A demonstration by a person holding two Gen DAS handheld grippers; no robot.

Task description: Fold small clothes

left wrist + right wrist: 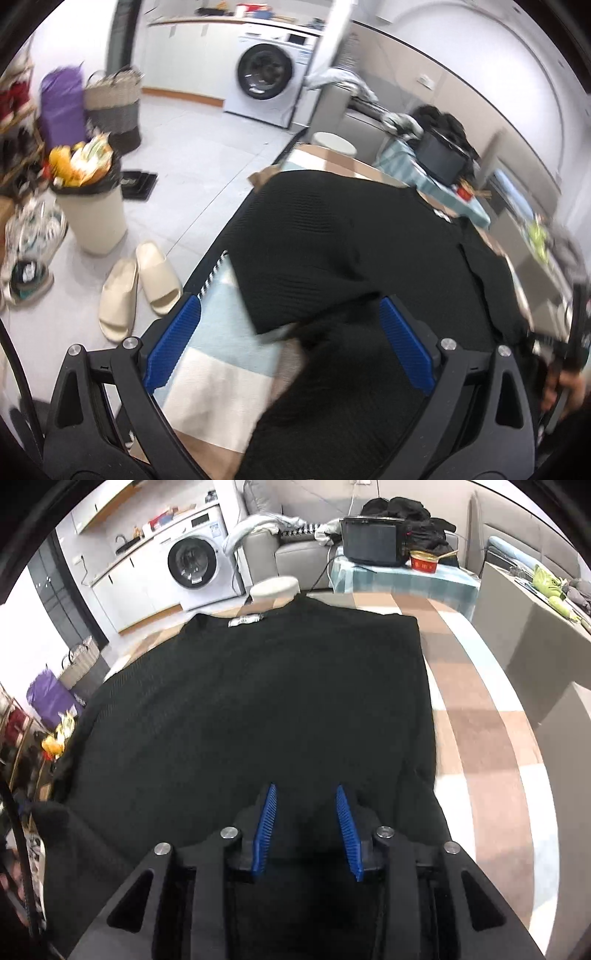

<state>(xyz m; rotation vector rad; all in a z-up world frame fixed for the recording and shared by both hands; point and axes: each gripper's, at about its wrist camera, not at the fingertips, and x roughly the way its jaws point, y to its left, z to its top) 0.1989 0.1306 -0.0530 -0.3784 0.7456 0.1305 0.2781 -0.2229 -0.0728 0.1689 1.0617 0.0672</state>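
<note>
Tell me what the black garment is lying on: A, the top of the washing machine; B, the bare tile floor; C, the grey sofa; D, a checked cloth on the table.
D: the black garment is spread flat over a cloth checked in brown, white and pale blue; the washing machine and sofa stand well behind it.

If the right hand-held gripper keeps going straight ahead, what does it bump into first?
Probably the black knitted garment. The right hand-held gripper points along it with jaws open, low over the fabric spread on the checked tablecloth. How high it hangs above the cloth is unclear.
</note>
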